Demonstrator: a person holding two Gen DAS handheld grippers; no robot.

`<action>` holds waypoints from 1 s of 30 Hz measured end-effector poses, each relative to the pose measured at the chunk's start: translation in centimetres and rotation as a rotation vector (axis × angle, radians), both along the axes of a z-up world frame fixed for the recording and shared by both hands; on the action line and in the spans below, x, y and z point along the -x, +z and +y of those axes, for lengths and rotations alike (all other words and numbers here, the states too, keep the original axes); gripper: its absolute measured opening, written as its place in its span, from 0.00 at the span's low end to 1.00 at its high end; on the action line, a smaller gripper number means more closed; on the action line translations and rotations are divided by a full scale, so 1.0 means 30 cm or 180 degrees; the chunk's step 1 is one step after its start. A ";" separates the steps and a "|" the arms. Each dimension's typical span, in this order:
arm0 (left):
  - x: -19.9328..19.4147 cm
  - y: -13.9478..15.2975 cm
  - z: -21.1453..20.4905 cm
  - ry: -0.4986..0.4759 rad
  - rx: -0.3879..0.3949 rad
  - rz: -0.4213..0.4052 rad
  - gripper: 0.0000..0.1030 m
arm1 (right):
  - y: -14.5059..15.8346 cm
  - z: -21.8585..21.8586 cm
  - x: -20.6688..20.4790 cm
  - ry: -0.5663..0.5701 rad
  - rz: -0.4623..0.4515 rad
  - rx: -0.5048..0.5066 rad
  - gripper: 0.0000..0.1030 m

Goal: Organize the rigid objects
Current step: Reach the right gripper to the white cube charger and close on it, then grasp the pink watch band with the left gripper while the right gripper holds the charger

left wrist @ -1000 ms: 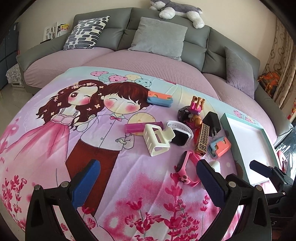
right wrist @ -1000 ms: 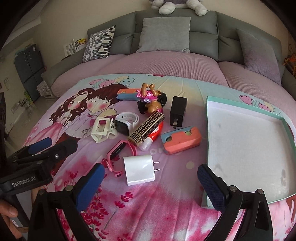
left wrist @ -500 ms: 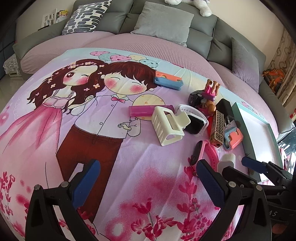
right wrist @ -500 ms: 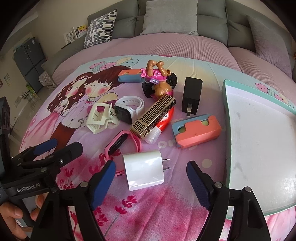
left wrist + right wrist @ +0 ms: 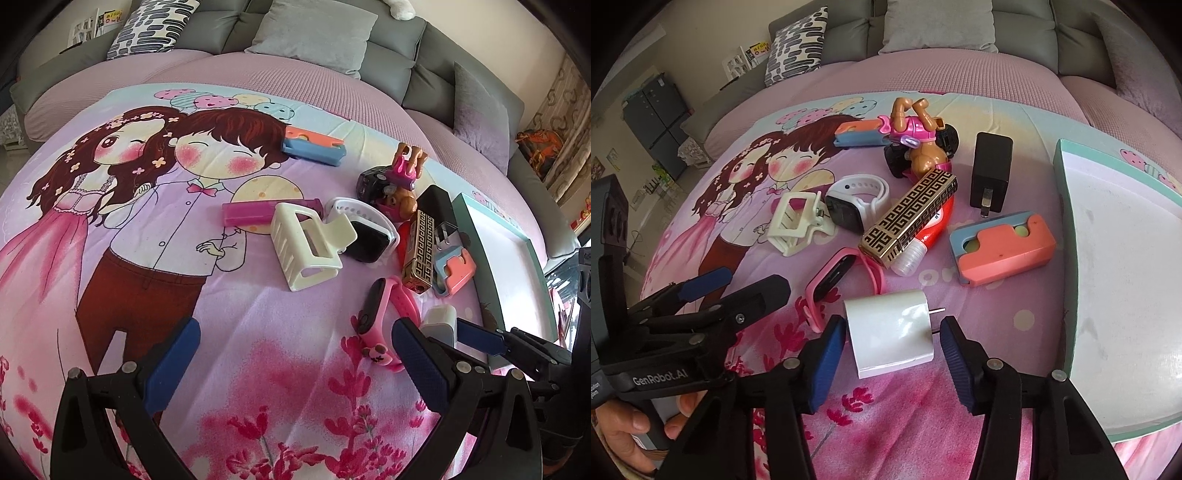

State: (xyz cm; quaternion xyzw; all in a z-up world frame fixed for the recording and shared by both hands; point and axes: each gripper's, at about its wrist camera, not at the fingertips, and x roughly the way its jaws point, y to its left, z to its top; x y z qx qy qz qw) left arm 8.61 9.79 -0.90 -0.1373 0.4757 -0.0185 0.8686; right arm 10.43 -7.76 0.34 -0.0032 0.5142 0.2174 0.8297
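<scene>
White plastic marks the task's thing: a wall charger (image 5: 892, 332) lying on the cartoon-printed bedspread (image 5: 155, 236), just left of the teal-rimmed tray (image 5: 1067, 258) and nearest of all the clutter to the onlooker. The right gripper (image 5: 892, 354) straddles it, jaws closing, with the charger between the blue pads (image 5: 827, 354) and a sliver of gap visible on each side, so no grip is made yet. The left gripper (image 5: 291, 362) hangs with jaws wide apart over bare bedspread, holding nothing, well left of the tray.

Risks, as a judgement: the charger's metal prongs (image 5: 936, 320) point toward the tray-side pad, so the jaws may close on prongs, not on a flat face, and the block could twist or squirt out. The soft bedspread may let it tilt under pressure. The pink wristband (image 5: 834, 280), just beside the charger on the side away from the tray, could be snagged by the other pad.

Compared with the view a second earlier, the right jaws have narrowed from wide open and have come down around the charger, which then lay ahead of the pads. The left gripper has sunk closer to the bedspread, jaws unchanged. The clutter has not shifted.
</scene>
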 end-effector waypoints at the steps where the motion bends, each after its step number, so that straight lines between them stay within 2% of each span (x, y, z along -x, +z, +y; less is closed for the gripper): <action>1: -0.004 0.000 -0.005 -0.0013 0.0005 0.0011 1.00 | 0.002 -0.001 0.001 0.0004 0.0000 -0.0009 0.50; 13: -0.033 -0.006 -0.063 -0.0146 0.0004 0.0096 1.00 | 0.024 -0.084 0.023 -0.0113 0.0023 -0.0050 0.46; 22: -0.043 -0.019 -0.137 -0.0316 -0.0174 0.0123 1.00 | 0.062 -0.187 0.035 -0.0349 -0.0028 -0.0192 0.46; 30: -0.063 -0.021 -0.243 -0.0536 -0.0442 0.0099 1.00 | 0.098 -0.242 0.029 -0.0479 -0.0113 -0.0218 0.46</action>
